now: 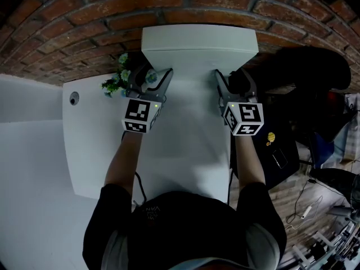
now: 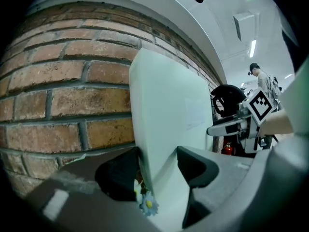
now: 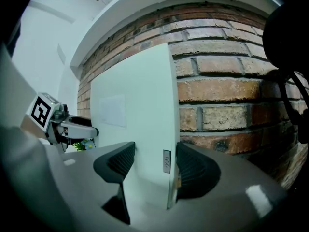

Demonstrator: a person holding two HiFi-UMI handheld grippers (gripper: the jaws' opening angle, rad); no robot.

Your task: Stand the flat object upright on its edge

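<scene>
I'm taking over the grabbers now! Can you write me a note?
Left gripper: shut on the left side of the flat white rectangular panel.
Right gripper: shut on its right side.
Panel: upright on its edge at the back of the white table, before the red brick wall.
Done: it stands.
Left: probably open both gently and see that it stays up.

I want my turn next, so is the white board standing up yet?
Nearly. The white board already stands upright on the table. The left gripper and right gripper grip its side edges in their jaws. Left to do: letting go so it stands alone.
</scene>
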